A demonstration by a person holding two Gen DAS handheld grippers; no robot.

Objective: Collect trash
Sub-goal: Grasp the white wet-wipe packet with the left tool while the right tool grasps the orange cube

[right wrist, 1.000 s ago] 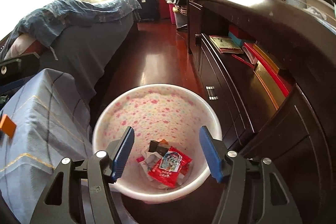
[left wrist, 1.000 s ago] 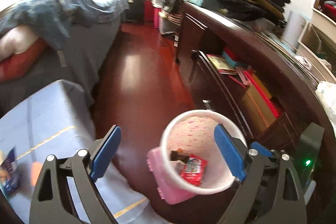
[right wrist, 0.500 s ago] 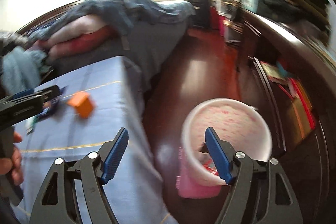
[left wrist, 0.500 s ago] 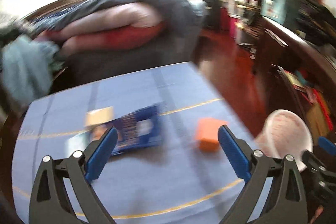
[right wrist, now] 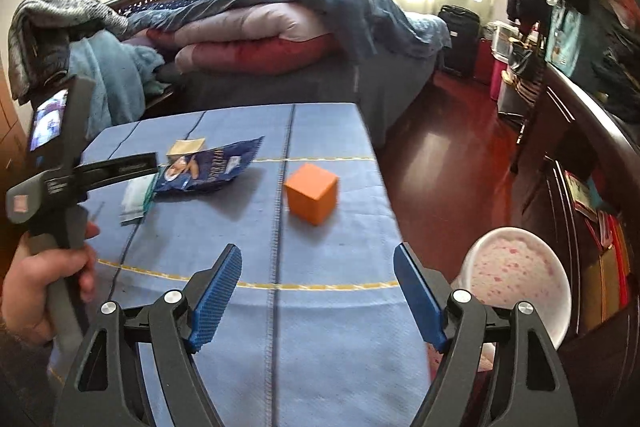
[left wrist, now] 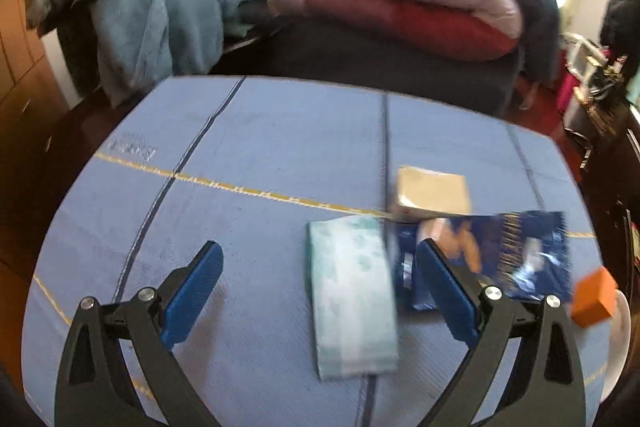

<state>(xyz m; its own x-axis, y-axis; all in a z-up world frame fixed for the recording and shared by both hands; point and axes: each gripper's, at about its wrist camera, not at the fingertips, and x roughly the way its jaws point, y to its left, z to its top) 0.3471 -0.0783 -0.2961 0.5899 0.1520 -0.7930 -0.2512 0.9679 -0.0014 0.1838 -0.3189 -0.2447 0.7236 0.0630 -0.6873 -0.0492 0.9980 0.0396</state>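
Left gripper [left wrist: 318,269]: open, empty, over tissue pack [left wrist: 352,297]
Right gripper [right wrist: 318,291]: open, empty, short of orange cube [right wrist: 311,193]
Risk: blue wrapper [left wrist: 492,259] overlaps pack, may drag along

My left wrist view looks close down on the blue cloth-covered table [left wrist: 280,147]; my right views it from farther back [right wrist: 320,307], sharing the orange cube [left wrist: 592,297] [right wrist: 312,193].

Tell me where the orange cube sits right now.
In the right wrist view the orange cube rests on the blue cloth, ahead of the open right gripper, right of the blue snack wrapper, left of the bin.
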